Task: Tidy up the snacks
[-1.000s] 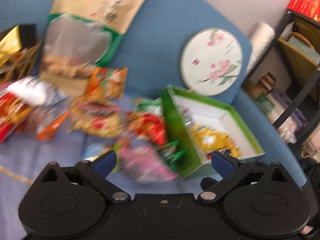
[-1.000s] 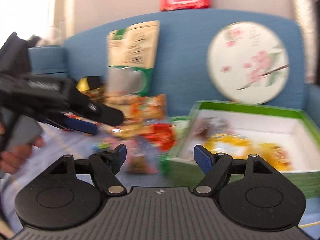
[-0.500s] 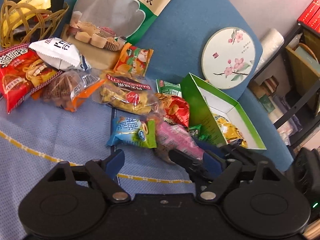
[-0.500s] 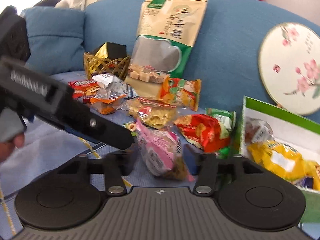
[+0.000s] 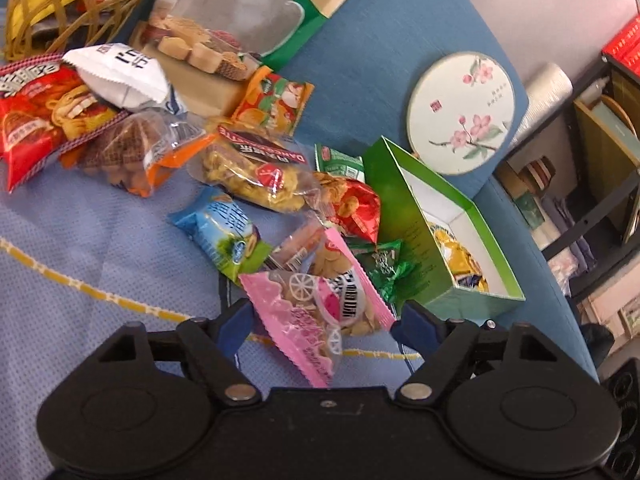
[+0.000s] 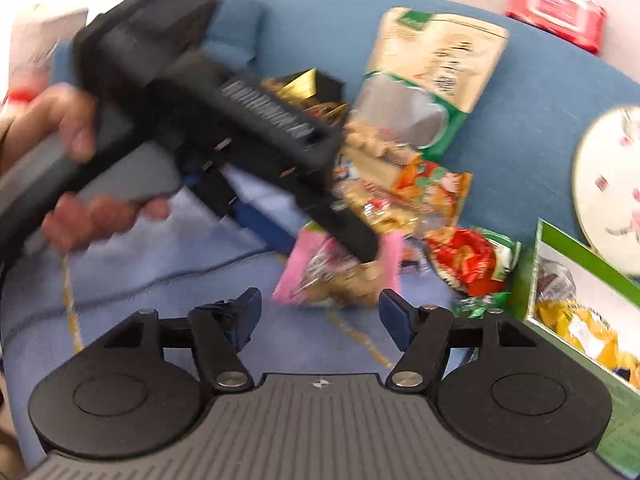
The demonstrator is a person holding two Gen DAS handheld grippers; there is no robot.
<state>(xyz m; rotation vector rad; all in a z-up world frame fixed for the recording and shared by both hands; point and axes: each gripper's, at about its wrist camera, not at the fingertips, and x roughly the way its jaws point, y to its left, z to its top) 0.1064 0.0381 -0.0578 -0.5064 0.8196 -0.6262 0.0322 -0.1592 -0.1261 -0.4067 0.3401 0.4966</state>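
Observation:
A pink snack packet point(image 5: 320, 308) lies on the blue cloth between the open fingers of my left gripper point(image 5: 326, 322); the pads do not touch it. In the right wrist view the same packet point(image 6: 320, 268) lies under the left gripper's black body, just beyond my right gripper point(image 6: 320, 312), which is open and empty. A green box point(image 5: 404, 216) with yellow packets inside stands at the right; it also shows in the right wrist view point(image 6: 568, 248). Several other snack packets lie in a heap to the left of it.
A large biscuit bag point(image 5: 248, 12) leans on the blue sofa back. A wire basket point(image 5: 60, 8) sits at far left. A round floral fan point(image 5: 460, 108) leans behind the box. Shelving point(image 5: 600, 160) stands to the right. A hand point(image 6: 72, 168) holds the left gripper.
The right gripper has let go of the pink packet, opened and drawn back. The left gripper has moved forward so that its open fingers flank the packet.

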